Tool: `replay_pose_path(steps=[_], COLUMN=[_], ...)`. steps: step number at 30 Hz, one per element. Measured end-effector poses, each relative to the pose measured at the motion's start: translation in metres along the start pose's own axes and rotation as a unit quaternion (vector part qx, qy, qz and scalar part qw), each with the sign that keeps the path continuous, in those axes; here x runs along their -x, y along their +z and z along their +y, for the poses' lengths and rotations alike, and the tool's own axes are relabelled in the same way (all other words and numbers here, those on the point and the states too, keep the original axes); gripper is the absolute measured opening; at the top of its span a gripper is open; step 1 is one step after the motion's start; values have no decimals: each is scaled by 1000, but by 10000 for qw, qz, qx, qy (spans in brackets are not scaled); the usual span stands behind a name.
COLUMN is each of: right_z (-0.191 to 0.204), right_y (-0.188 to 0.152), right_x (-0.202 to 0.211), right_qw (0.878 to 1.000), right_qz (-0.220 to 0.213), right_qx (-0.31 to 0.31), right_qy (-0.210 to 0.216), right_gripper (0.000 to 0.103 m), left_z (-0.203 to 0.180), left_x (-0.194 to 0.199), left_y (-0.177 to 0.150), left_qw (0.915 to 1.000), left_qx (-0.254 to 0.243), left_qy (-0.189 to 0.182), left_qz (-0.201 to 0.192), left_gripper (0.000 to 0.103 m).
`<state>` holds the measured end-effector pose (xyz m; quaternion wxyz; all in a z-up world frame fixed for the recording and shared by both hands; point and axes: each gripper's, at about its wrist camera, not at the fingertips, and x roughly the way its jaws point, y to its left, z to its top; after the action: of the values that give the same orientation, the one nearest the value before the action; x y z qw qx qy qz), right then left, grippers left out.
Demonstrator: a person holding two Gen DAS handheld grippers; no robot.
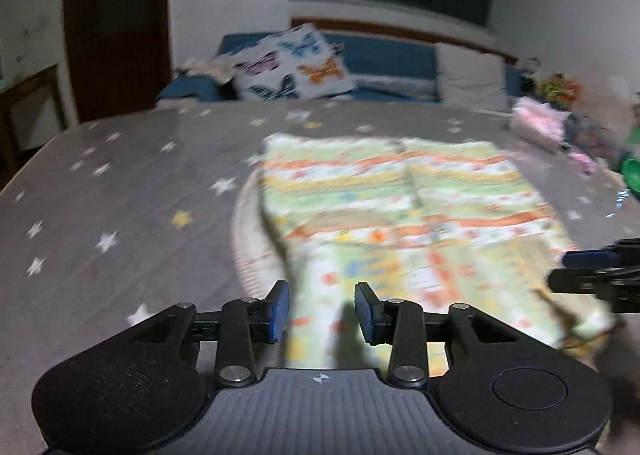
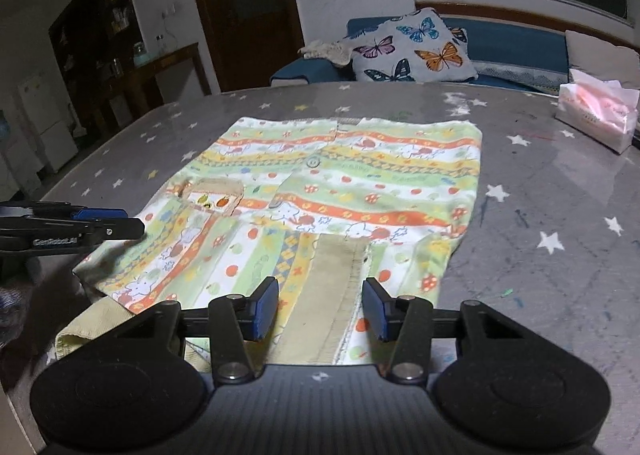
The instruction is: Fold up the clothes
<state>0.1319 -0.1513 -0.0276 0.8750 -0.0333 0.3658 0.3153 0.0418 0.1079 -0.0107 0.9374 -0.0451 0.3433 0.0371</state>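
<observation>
Right wrist view: one patterned shirt (image 2: 340, 191) lies on my table (image 2: 560, 255). One tissue pack (image 2: 596, 115) sits apart. My two claws, left claw (image 1: 322, 311) and right claw (image 2: 320, 309), both gape empty.

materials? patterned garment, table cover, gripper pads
Patterned garment: looks like soft printed woven cotton, matte, with a stitched beige band and a button.
Table cover: grey star print, glossy with reflections, probably vinyl or plastic-coated.
Right gripper pads: blue, matte, likely rubber or foam; cannot tell which.

You have one patterned garment (image 2: 328, 191) on the counter (image 2: 560, 275), one tissue pack (image 2: 596, 111), one butterfly cushion (image 2: 416, 51), and two tongs (image 2: 320, 307) (image 1: 322, 311).
</observation>
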Motion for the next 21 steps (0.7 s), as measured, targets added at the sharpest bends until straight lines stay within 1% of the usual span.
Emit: replay_pose_path(steps=[1,2,3,4,5,7,9,13,17,21], right_z=[1,1,2,2,2,2,2,3,7,10], right_y=[0,0,0,0,0,-1,-2,-3,-2,4], right_x=[0,0,-1,-1,-1,-1,-2,-1,7,9], right_qw=[10000,10000,10000,10000,10000,10000,9999,9999,9997,9995], right_qz=[6,9,15,26,38,62,66,66,-36,-131], right_qx=[3,7,6,4,6,18,49,109,217,294], right_qy=[-7,-15,-22,-26,-31,-42,-59,-87,-126,-74], right_gripper=[47,47,47,47,47,47,47,47,47,46], left_z=[3,7,10,12,14,17,18,14,10,6], left_x=[-2,-5,-7,-7,-7,-3,-1,2,4,7], left_y=[-1,-3,-4,-4,-4,-4,-5,2,10,17], left_qw=[10000,10000,9999,9999,9997,9997,9997,9998,9997,9995], left_qx=[24,48,72,122,176,229,240,168,92,17], left_qy=[-6,-12,-18,-68,-126,-103,-34,-74,-120,-166], left_qz=[24,49,73,73,68,-3,-49,-117,-185,-252], left_gripper=[39,35,29,15,11,5,4,3,4,5])
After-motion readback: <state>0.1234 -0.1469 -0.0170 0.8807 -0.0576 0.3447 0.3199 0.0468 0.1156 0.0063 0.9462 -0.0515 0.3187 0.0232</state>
